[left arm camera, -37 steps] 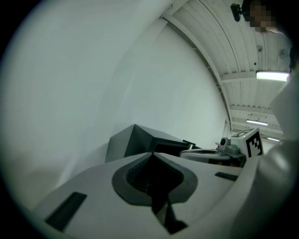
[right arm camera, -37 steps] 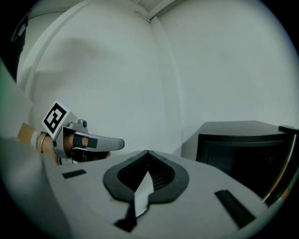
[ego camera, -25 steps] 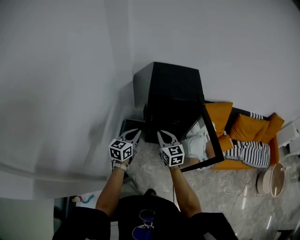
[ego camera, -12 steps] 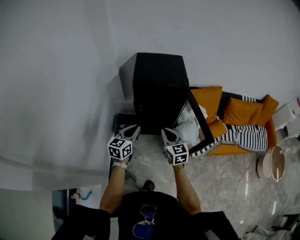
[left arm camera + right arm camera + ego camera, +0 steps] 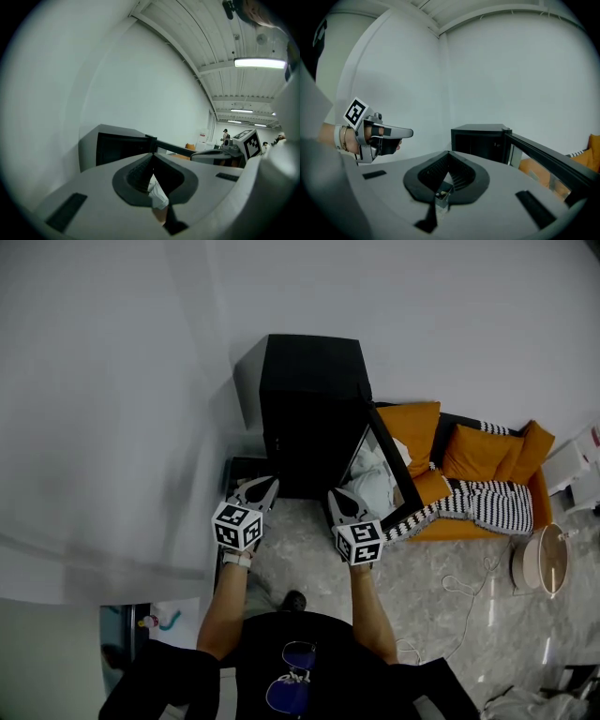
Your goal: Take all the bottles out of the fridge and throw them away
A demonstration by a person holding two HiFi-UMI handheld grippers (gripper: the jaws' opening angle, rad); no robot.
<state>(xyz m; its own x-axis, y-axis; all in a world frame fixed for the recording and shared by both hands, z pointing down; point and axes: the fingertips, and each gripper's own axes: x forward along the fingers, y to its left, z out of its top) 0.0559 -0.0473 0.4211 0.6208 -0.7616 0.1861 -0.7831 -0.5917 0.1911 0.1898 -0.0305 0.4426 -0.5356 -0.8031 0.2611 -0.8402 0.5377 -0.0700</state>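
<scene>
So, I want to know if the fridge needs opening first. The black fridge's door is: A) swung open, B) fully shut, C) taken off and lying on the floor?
A: the fridge stands with its door swung out at an angle toward the orange sofa, leaving its front open.

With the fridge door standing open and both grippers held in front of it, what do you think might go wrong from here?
The left gripper and right gripper both have shut jaws; reaching into the fridge like that may knock things over. The open door juts out beside the right gripper and could be bumped. The fridge's inside is dark, so its contents may be missed.
</scene>
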